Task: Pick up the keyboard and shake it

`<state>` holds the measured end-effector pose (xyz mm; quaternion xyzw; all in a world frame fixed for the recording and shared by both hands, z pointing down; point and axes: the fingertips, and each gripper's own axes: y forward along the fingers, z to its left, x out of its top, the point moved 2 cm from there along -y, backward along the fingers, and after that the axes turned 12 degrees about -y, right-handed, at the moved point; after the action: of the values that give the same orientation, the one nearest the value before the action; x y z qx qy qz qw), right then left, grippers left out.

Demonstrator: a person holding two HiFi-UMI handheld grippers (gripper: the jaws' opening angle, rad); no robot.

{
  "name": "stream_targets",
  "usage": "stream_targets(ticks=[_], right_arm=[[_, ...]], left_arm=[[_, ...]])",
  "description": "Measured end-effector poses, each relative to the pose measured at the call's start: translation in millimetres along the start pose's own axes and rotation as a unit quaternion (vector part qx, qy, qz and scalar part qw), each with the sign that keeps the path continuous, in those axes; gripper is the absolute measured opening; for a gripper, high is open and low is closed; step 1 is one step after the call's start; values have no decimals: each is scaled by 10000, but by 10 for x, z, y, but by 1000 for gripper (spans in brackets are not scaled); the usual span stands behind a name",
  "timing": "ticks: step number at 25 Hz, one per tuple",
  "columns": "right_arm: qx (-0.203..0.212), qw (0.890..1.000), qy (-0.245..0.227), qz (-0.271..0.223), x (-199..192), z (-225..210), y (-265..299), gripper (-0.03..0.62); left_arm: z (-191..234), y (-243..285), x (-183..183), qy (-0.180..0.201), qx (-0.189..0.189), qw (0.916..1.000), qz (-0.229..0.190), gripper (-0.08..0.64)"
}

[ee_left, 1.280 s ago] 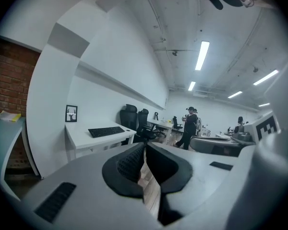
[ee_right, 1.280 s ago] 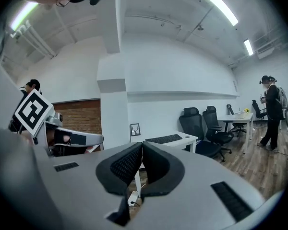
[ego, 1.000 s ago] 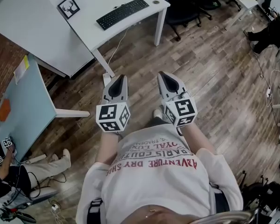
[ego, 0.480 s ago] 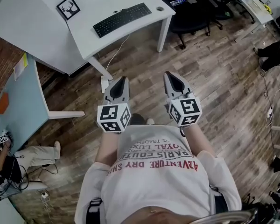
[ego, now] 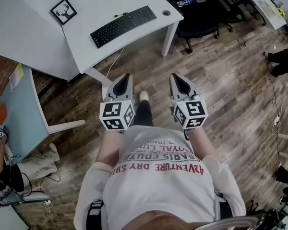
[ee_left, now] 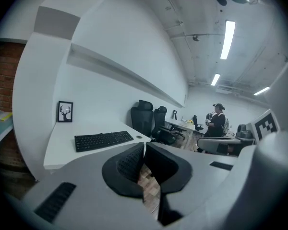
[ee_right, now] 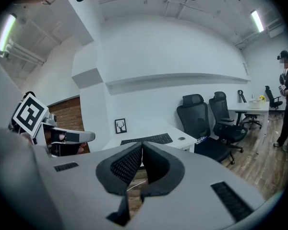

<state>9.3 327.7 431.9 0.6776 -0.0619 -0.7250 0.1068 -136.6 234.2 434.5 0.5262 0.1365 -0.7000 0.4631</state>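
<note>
A black keyboard [ego: 123,26] lies near the front edge of a white desk [ego: 48,37], its cable running off the edge to the floor. It shows too in the left gripper view as the keyboard [ee_left: 103,140] and in the right gripper view as the keyboard [ee_right: 147,140]. My left gripper [ego: 126,76] and right gripper [ego: 174,76] are held side by side over the wooden floor, well short of the desk. Both are shut with nothing between the jaws.
A small framed deer picture [ego: 64,11] stands on the desk behind the keyboard. Black office chairs [ego: 197,13] sit right of the desk. A light blue table [ego: 19,114] is at the left. A person [ee_left: 218,123] stands far off by other desks.
I have walked closer to the desk; the keyboard sits lower and larger in the head view. Both grippers have stayed shut and side by side.
</note>
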Motion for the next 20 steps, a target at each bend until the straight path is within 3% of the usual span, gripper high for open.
stream_targets(ticks=[5,12,20], right_arm=[[-116,9998,-118,87,208,-338,695,25],[-147,9996,-132,187,513,-703,1942,25],[81,9996,-237,131,750,-762,2845,25]], left_arm=[[234,741,411,-150,-245,9996,-56,35],[919,1757,944,-403,-335,9986,-58,35],[1466,2261,1305,-520,-149,9985,-22,35]])
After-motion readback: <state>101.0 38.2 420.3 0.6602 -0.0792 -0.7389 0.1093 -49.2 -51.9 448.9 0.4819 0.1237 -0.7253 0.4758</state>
